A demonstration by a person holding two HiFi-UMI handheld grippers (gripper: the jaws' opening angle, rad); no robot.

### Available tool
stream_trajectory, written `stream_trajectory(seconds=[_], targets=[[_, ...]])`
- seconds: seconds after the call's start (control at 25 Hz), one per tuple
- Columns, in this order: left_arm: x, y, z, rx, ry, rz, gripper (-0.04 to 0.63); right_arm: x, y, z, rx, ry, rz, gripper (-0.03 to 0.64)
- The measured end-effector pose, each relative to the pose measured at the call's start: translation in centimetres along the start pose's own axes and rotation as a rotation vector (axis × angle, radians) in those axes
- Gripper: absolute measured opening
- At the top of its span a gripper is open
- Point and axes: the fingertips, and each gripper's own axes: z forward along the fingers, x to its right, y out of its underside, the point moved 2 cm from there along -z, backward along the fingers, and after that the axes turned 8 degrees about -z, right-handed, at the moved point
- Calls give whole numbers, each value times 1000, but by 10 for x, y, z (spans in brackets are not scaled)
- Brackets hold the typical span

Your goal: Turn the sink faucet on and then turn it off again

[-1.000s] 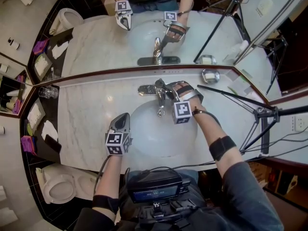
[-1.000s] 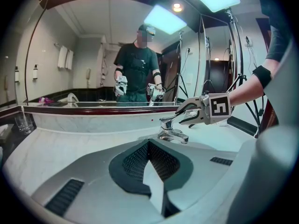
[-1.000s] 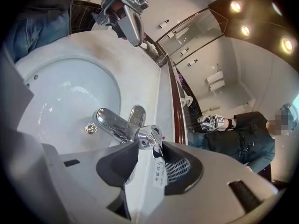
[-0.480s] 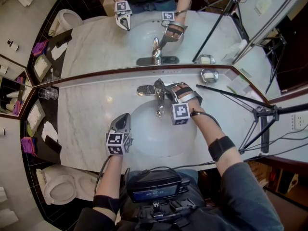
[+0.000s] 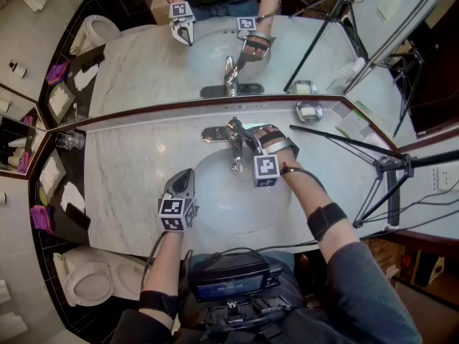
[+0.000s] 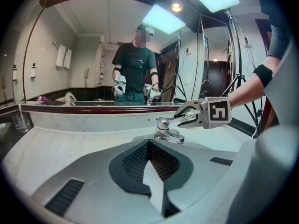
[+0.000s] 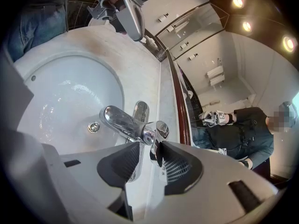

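Faucet: chrome single-lever sink faucet (image 5: 234, 145), fixed at the back rim of the white oval basin (image 5: 219, 210)
Lever: short polished chrome lever (image 6: 176, 120) on top of the faucet; probably rigid and slippery, so best taken near its free end
Right gripper (image 7: 148, 149): at the faucet, jaws half apart astride the lever, just closing, not yet clamped
Left gripper (image 5: 183, 178): well apart from the faucet, jaws fully together, empty

The right gripper (image 7: 149, 154), its jaws just closing, hides the tip of the faucet lever (image 7: 161, 129) between them.
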Motion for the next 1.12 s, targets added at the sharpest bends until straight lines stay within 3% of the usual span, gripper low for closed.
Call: stream_trajectory(seconds=[1.12], targets=[[-2, 3, -9, -5, -13, 12, 0, -19, 1, 0, -52, 47, 77, 147]])
